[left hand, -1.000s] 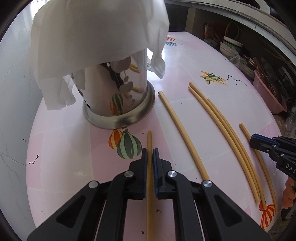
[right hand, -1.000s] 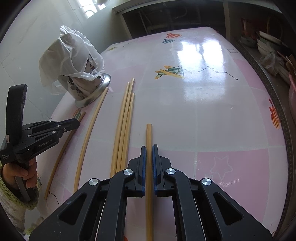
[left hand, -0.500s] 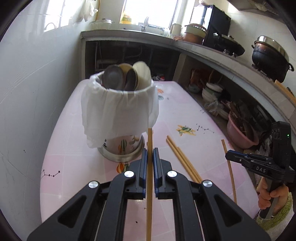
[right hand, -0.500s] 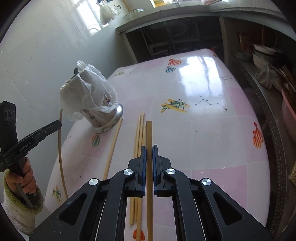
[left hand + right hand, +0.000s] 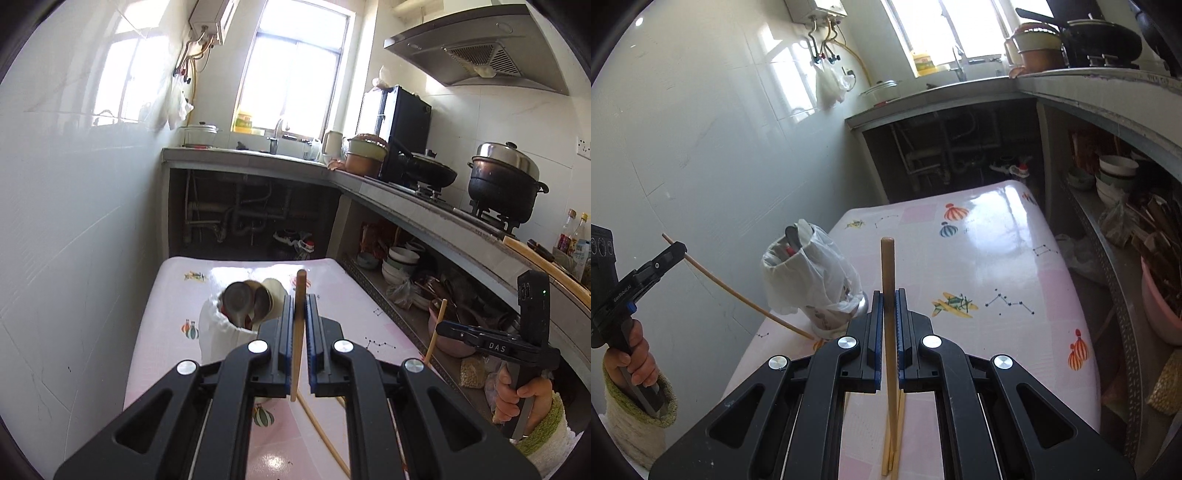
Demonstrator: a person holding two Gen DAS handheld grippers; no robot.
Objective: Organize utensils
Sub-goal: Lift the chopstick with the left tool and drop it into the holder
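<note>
Both my claws, left claw [image 5: 299, 314] and right claw [image 5: 888, 314], have risen off the tabletop [image 5: 997, 258], each clenched on one chopstick [image 5: 887, 280]; neither is in the holder [image 5: 812, 280] yet, three remain lying.

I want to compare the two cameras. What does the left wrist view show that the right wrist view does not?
Only the left wrist view shows the range hood and the steamer pot. Only the right wrist view shows the airplane print on the table. Both share the bag-lined utensil holder and both grippers, left gripper and right gripper, each shut on a chopstick.
</note>
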